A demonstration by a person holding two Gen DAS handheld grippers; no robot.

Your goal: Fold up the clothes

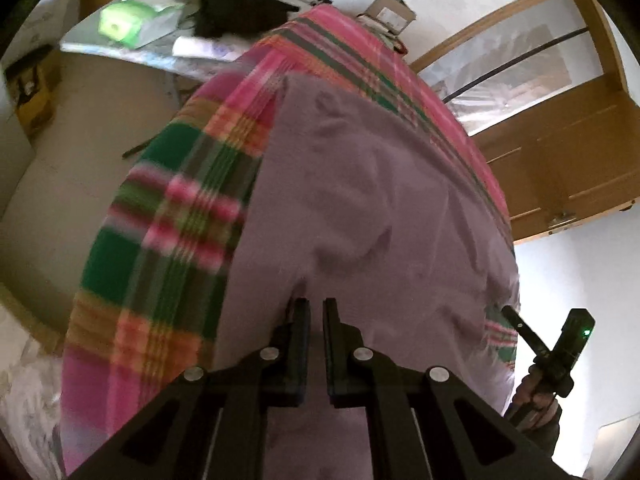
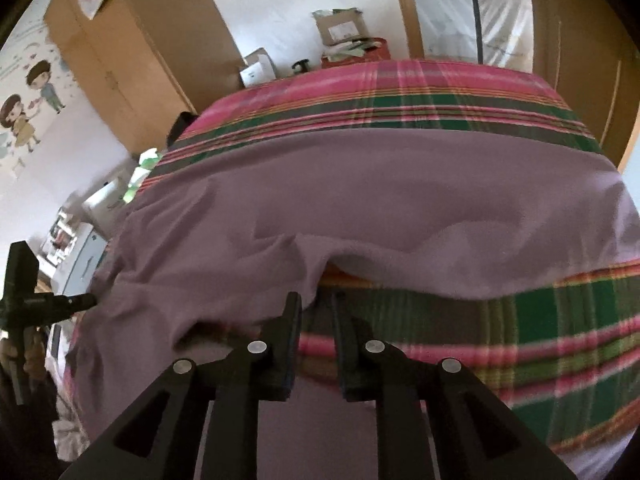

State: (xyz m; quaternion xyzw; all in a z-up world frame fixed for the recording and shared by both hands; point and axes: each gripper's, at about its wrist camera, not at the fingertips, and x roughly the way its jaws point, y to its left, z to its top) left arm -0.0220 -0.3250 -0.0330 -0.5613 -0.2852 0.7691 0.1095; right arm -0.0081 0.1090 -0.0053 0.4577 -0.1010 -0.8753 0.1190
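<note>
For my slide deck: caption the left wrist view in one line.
Left tongs nearly closed over a lilac garment spread on a pink-and-green plaid blanket, the right tongs at its far edge.

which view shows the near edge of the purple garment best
The right wrist view: the purple garment shows its hem lifted off the plaid blanket just ahead of the tool. In the left wrist view it fills the middle, hem hidden.
</note>
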